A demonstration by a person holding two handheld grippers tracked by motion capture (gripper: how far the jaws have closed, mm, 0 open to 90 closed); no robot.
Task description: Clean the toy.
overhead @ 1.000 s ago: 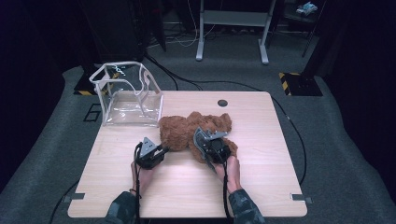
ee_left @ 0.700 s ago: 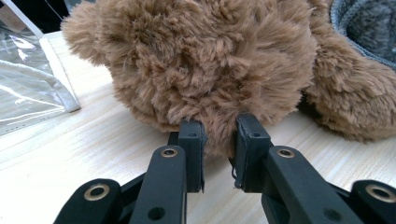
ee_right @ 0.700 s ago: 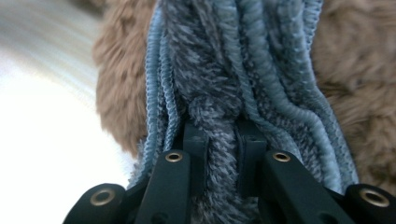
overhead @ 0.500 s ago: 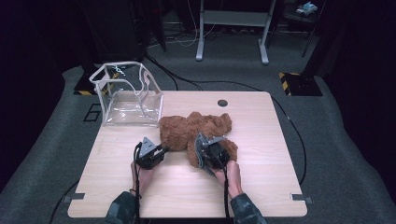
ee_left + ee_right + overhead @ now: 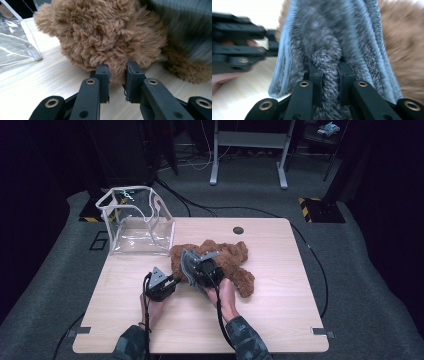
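Black left tongs (image 5: pixel 117 75): nearly closed, pinching brown plush fur.
Right tongs (image 5: pixel 329 72): clamped on grey cloth (image 5: pixel 332 37).
Teddy bear (image 5: pixel 230 260): mid-table, beside clear bag (image 5: pixel 135 222).
Advice: hold fur firmly, peel cloth slowly.

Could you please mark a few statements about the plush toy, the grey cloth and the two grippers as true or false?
1. The left gripper pinches the fur of the brown plush toy. True.
2. The right gripper is open and holds nothing. False: its jaws are shut on a grey cloth.
3. The clear bag stands at the table's far left corner. True.
4. The plush toy is inside the clear bag. False: it lies on the wooden table, beside the bag.
5. The grey cloth is spread flat on the table away from the toy. False: it is held up against the toy in the right gripper.
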